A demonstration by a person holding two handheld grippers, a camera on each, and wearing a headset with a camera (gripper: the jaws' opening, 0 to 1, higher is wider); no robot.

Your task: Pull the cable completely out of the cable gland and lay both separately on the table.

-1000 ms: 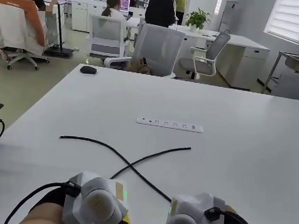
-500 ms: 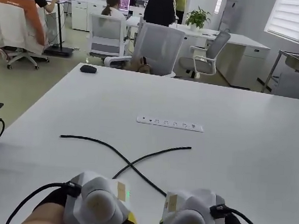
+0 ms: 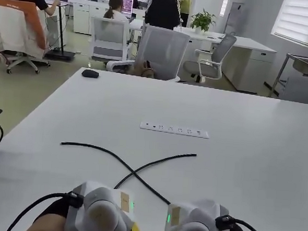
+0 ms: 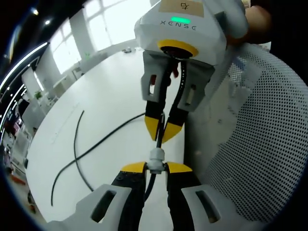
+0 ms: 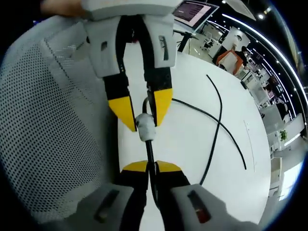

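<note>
A white cable gland (image 4: 156, 160) sits on a black cable (image 5: 150, 154) held just above the near edge of the white table (image 3: 235, 162). My left gripper (image 4: 156, 168) is shut on the gland. My right gripper (image 5: 151, 166) is shut on the cable right behind the gland (image 5: 146, 128). The two grippers face each other tip to tip: the right gripper (image 4: 162, 129) reaches in from the top of the left gripper view, and the left gripper (image 5: 143, 108) does likewise in the right gripper view. From the head view, both white housings (image 3: 103, 212) show at the bottom edge and hide the gland.
Two loose black cables (image 3: 132, 169) lie crossed in the middle of the table. A white power strip (image 3: 174, 130) lies beyond them, and a black mouse (image 3: 90, 73) at the far left edge. White mesh of a chair (image 4: 260, 134) is close beside the grippers.
The right gripper has moved a little to the left, closer to the left gripper. The cables on the table have not moved.
</note>
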